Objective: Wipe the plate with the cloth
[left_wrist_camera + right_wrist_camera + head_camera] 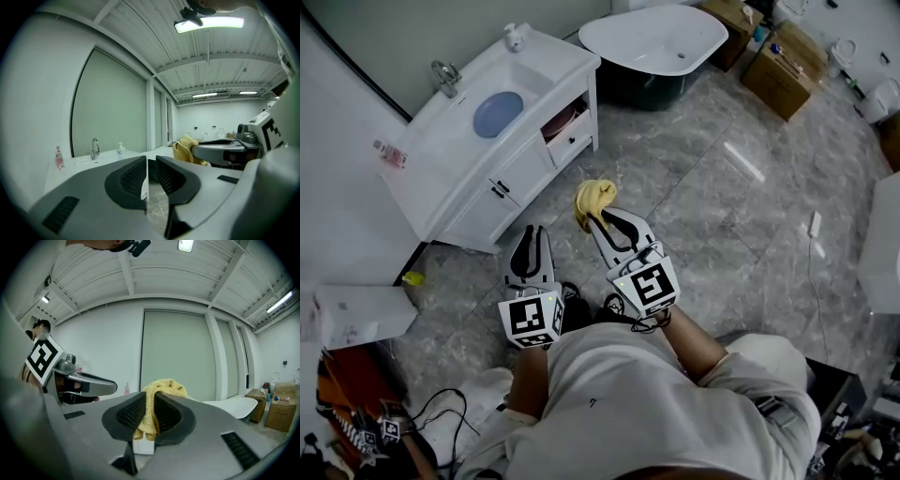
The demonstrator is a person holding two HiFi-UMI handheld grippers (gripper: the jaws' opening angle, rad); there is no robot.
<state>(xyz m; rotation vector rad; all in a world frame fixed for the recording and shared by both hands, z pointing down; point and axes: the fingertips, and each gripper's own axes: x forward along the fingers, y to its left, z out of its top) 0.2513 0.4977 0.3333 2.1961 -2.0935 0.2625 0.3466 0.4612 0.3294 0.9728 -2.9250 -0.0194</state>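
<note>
Of the two tongs, the right tongs [150,398] grip the cloth [164,387]. Their ribbed pads press it from both sides, and the yellow bundle bulges above the tips and hangs a little below them. The left tongs [149,162] hold nothing, and their jaws stand a narrow way apart (floor shows through the gap). Both are held in the air in front of the person, side by side, and the right pair reaches a bit further forward. Each points toward the vanity [511,178].

The plate [498,113], blue and round, lies in the sink [534,81] of that white vanity. It is well apart from the cloth and from both tongs.

A tap [446,77] stands at the sink's back edge. A soap bottle [515,37] sits at the counter's far corner, and a small bottle [389,153] lies at the near end. Under the sink a drawer [570,133] is pulled open.

Past the vanity is a white tub [656,37], with cardboard boxes [783,70] just beside it. Everything stands on a grey marbled floor [722,216].
</note>
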